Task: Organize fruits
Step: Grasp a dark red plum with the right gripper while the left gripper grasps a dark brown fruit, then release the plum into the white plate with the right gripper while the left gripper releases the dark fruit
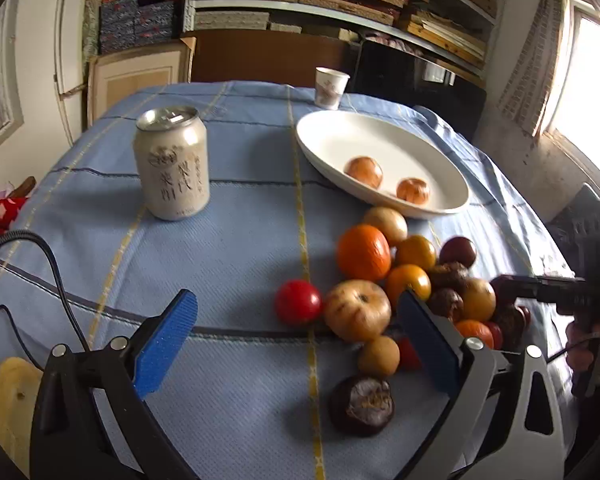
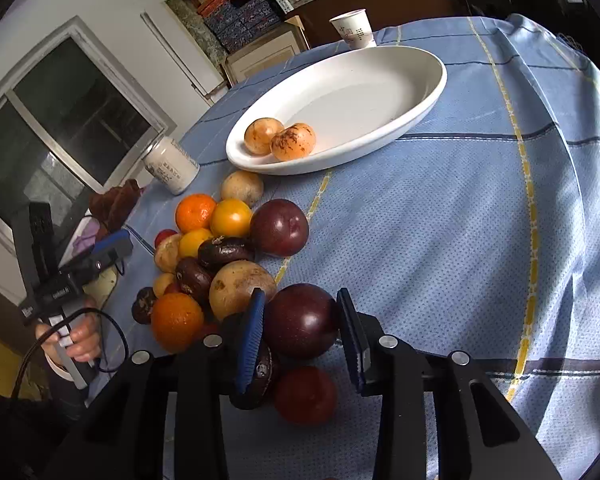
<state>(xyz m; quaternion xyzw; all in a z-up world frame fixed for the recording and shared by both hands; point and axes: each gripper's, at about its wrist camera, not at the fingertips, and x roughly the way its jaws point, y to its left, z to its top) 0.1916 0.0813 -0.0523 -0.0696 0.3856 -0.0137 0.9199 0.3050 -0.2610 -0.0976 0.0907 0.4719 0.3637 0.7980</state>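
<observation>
Worktop cover (image 2: 440, 220): woven cloth, matt, fine dotted texture.
Oval dish (image 2: 400, 120): glazed ceramic look, smooth, glossy.
Can (image 1: 172, 164): metal, satin body, shiny top.
Cup (image 1: 330, 88): paper, matt, printed.
Dark plum (image 2: 300, 320): smooth, glossy skin.
Orange (image 1: 363, 252): pebbled, slight sheen.
Near dark fruit (image 1: 361, 404): rough, dull, cracked shell.
Fingers (image 1: 168, 340): blue ribbed pads, rubbery, matt; black plastic arms, metal screws.

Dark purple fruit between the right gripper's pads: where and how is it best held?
Across its widest middle, from above and behind at a downward slant. The dark purple fruit is round and smooth, so off-centre pads could slip. The right gripper already brackets that middle, its side toward the bare tablecloth being clear.
</observation>
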